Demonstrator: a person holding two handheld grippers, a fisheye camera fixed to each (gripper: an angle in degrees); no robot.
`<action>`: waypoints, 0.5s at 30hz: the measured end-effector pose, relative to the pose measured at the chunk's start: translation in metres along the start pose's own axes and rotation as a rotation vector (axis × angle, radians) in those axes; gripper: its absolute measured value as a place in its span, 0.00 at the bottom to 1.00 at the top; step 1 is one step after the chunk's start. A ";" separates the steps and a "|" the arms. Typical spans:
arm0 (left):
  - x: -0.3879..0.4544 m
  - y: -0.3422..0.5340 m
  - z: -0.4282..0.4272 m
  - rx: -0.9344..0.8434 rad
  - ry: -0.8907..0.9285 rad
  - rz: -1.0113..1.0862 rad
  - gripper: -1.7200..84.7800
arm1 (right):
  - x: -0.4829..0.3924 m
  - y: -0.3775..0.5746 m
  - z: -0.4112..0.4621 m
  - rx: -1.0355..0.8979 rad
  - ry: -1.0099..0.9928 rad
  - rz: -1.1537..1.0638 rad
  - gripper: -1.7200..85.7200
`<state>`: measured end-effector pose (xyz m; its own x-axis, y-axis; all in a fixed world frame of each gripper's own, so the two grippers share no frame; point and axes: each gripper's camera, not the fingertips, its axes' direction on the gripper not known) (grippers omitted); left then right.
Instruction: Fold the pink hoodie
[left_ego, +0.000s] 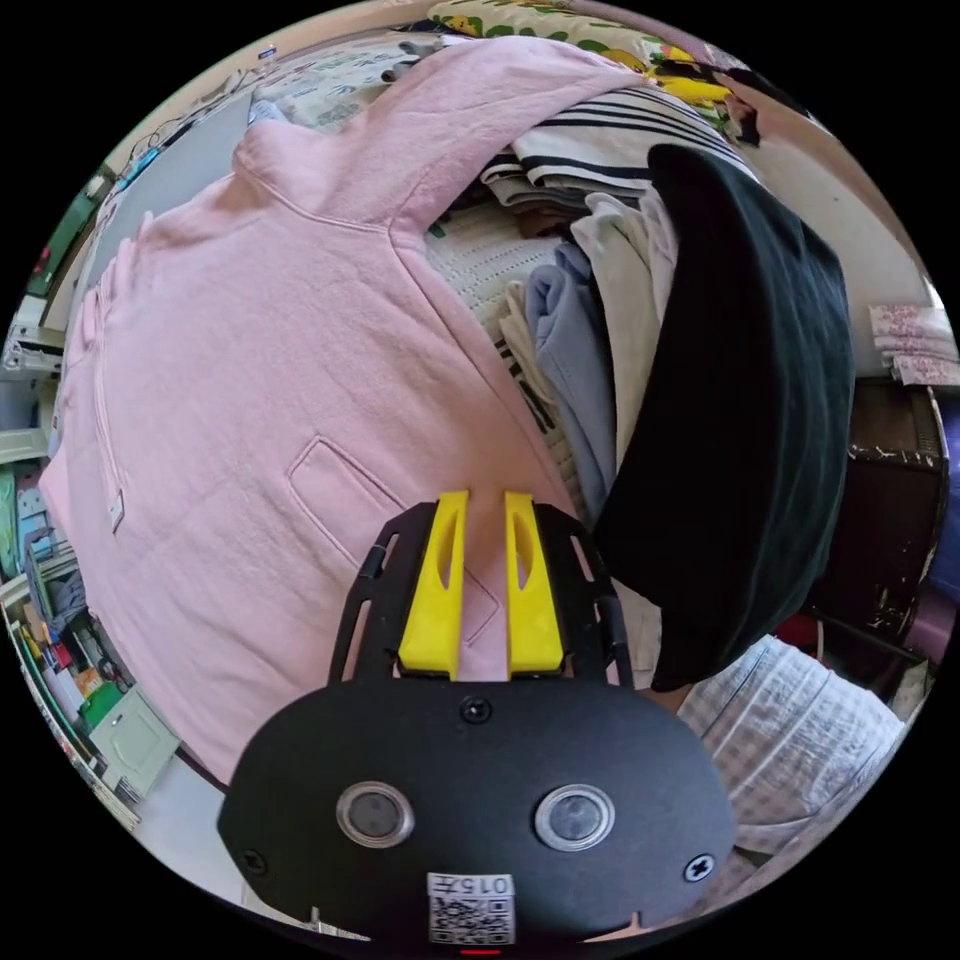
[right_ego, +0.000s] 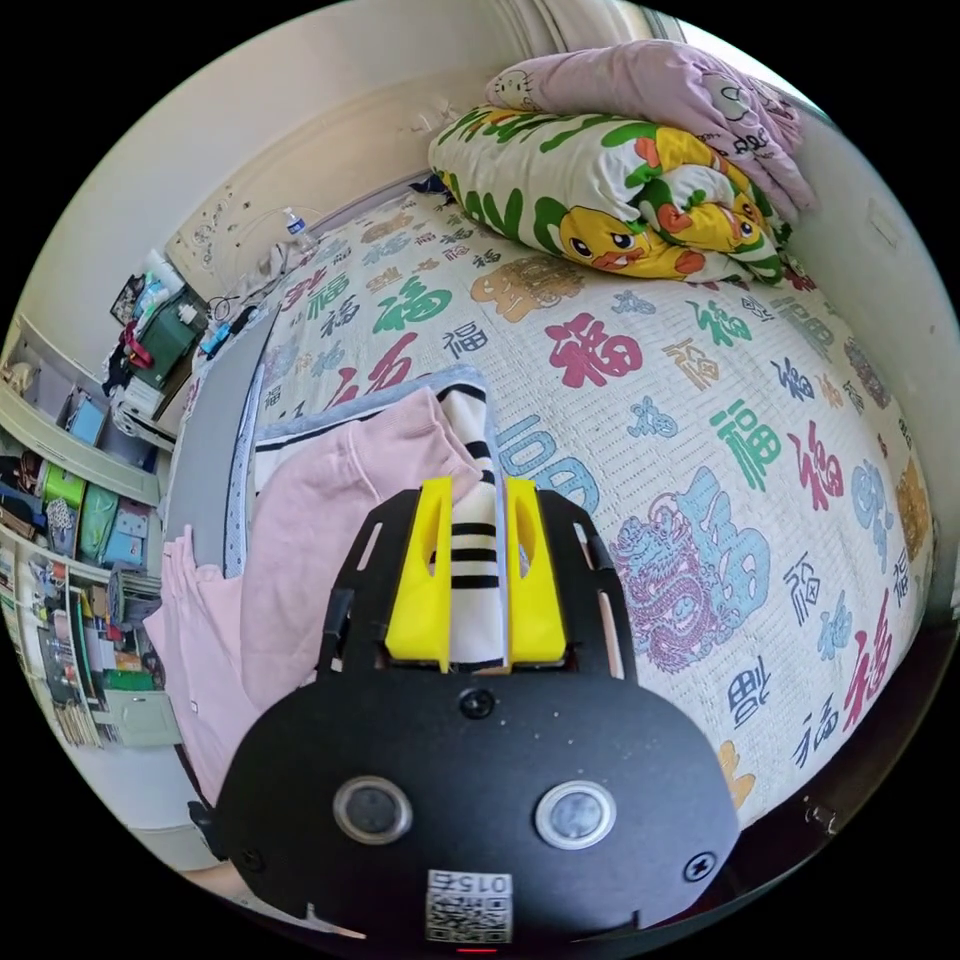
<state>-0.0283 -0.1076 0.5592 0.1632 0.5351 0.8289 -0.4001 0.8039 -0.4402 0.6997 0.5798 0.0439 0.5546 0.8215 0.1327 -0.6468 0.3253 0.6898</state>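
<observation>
**Pink hoodie: claw positions and approach geometry**

Left gripper view. The left claw (left_ego: 485, 580) sits over the lower front of the pink hoodie (left_ego: 270, 400), near its pocket (left_ego: 350, 490). The jaws stand a narrow gap apart. Pink cloth shows between them, but whether the jaws pinch it or only hover above cannot be told. The hoodie's body spreads from the claw toward 10 and 11 o'clock; its long axis runs roughly from 7 to 1 o'clock, with one sleeve reaching up toward 12 o'clock. At 2 to 3 o'clock lies a pile of other clothes (left_ego: 600, 300), topped by a black garment (left_ego: 740, 400).

Right gripper view. The right claw (right_ego: 478, 570) is likewise narrowly parted, over a striped garment (right_ego: 470, 540); contact cannot be confirmed. The hoodie lies at 9 to 10 o'clock of this claw, just beside it, on the printed bed cover (right_ego: 700, 400).

Judgement: the left claw is nearer the hoodie's body.

Hidden: the hem beneath both claw housings, and the hood.
</observation>
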 end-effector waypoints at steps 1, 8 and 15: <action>-0.003 0.000 -0.001 0.003 0.022 -0.010 0.09 | -0.007 -0.005 0.000 0.007 -0.001 -0.004 0.11; -0.026 -0.001 -0.012 0.004 0.149 -0.070 0.07 | -0.068 -0.043 0.009 -0.041 0.106 -0.062 0.07; -0.056 0.005 -0.037 0.013 0.327 -0.150 0.08 | -0.163 -0.020 -0.062 0.116 -0.116 -0.275 0.04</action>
<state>-0.0055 -0.1240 0.4980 0.5004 0.4681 0.7284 -0.3613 0.8774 -0.3156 0.5895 0.4686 -0.0358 0.7609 0.6488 0.0059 -0.4042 0.4669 0.7865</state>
